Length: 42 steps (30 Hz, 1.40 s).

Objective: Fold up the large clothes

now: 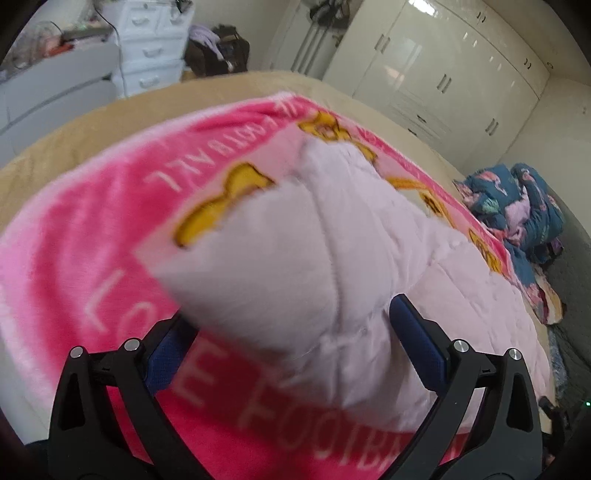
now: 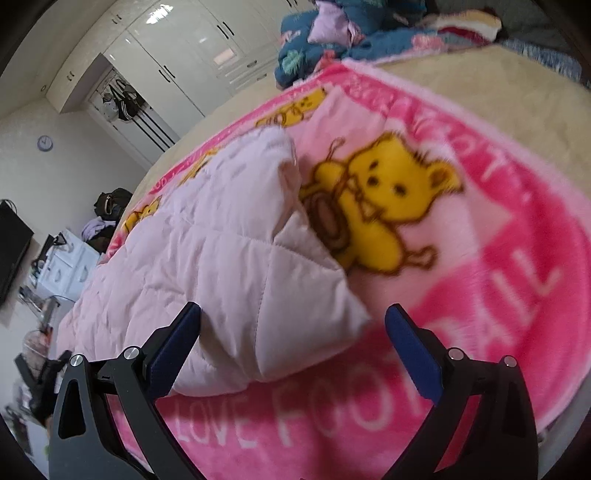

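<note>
Both the left tongs (image 1: pixel 291 332) and right tongs (image 2: pixel 293 332) gape wide, gripping nothing, straddling the pale quilted jacket (image 2: pixel 207 243) on a pink blanket (image 2: pixel 517 229); heaped clothes (image 1: pixel 517 206) beyond.

Both cameras ride low and close over the bed (image 1: pixel 55 147), each tilted down along its own fingers. The left one looks across the blanket (image 1: pixel 92 229) toward the drawers (image 1: pixel 151 48) and the wardrobe (image 1: pixel 443 74), with the quilted garment (image 1: pixel 277 251) bulking right before the lens. The right one faces the same wardrobe (image 2: pixel 177 48) from the other side, the drawers (image 2: pixel 66 266) off to its left. Both take in the garment (image 2: pixel 207 258), the blanket (image 2: pixel 517 221) and the heap of bedding (image 1: pixel 517 206) (image 2: pixel 332 33).
</note>
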### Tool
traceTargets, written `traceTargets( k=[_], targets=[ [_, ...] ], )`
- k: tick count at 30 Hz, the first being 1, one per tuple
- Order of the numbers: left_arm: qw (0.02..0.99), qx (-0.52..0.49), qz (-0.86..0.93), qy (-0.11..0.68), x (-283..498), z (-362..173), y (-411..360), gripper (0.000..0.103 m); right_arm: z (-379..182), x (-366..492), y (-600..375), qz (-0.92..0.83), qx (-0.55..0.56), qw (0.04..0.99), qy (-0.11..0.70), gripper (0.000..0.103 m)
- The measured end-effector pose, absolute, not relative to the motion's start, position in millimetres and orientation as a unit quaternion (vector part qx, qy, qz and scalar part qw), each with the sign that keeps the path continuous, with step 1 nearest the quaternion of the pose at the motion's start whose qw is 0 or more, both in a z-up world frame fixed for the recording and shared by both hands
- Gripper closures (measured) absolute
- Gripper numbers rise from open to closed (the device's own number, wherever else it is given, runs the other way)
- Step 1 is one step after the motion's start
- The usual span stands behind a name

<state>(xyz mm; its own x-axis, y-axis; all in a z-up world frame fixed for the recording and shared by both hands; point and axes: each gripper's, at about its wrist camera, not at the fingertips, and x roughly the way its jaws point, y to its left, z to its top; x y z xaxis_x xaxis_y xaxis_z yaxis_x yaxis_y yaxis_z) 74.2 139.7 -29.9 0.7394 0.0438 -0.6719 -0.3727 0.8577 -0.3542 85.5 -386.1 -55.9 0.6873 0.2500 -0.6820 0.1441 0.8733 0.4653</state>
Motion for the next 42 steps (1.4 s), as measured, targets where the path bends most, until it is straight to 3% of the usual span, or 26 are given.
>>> traceTargets(
  k=[8,18,27,42],
  targets=[
    [0.928,-0.200,0.155,0.273,22,27,153,0.009,-2,49,-376,0.025,0.165,0.932,0.323,0.004],
    [0.956,-0.142,0.085,0.241,-10,77,92,0.009,52,15,-311,0.114,0.069,0.953,0.273,0.004],
    [0.958,-0.095,0.024,0.269,-19,60,27,0.009,58,-6,-264,0.134,-0.022,0.954,0.268,0.004],
    [0.953,-0.087,-0.008,0.292,-24,31,-13,0.009,25,-19,-244,0.161,-0.013,0.938,0.306,0.004]
  ],
)
